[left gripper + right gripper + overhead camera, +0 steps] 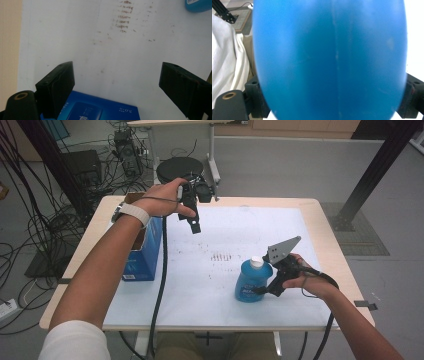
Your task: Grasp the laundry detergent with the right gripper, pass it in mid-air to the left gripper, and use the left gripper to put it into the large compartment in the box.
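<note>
Pale wooden bench (320,220) beneath both hand-held grippers, most of its top covered by a white sheet (210,290). Rows of brown smudges (220,256) on the sheet between the left hand-held gripper (193,220) and the right hand-held gripper (260,290), nearer the right one; seen again ahead of the left one's jaws in the left gripper view. Round black disc (180,168) just beyond the left hand-held gripper, off the bench's far edge. Tangle of black cables (45,225) on the grey floor well to its left. Slanted black post (375,170) and dark floor mat (365,240) far beyond the right hand-held gripper, to its right.
</note>
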Tool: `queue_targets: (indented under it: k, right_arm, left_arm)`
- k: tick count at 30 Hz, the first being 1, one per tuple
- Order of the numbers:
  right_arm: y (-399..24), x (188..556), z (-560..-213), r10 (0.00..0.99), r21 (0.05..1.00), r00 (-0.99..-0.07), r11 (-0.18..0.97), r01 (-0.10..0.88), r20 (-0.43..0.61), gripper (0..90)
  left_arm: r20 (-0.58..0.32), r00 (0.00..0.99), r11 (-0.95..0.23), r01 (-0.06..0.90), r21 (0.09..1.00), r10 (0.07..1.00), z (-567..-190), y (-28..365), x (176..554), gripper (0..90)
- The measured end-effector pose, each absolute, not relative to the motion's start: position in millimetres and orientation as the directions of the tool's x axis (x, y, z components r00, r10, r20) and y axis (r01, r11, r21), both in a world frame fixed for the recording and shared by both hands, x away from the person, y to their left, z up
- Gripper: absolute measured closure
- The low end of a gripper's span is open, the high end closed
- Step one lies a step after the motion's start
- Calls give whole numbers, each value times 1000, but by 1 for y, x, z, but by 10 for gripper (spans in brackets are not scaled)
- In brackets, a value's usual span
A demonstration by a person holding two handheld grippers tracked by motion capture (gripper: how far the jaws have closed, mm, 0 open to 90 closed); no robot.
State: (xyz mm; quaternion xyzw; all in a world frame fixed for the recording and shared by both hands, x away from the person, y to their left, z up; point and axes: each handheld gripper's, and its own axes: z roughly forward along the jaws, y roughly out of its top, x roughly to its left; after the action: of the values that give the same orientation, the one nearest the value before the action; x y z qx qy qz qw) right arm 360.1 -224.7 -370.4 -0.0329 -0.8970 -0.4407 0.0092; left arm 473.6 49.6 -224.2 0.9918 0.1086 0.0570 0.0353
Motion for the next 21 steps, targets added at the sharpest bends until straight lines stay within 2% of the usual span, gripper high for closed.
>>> queue_targets:
  k: [21]
  right_arm:
    - [-225,360,-377,44,813,-997,578,73,59,153]
  left_arm:
    - [101,970,-974,213,83,221,-226,50,474,135]
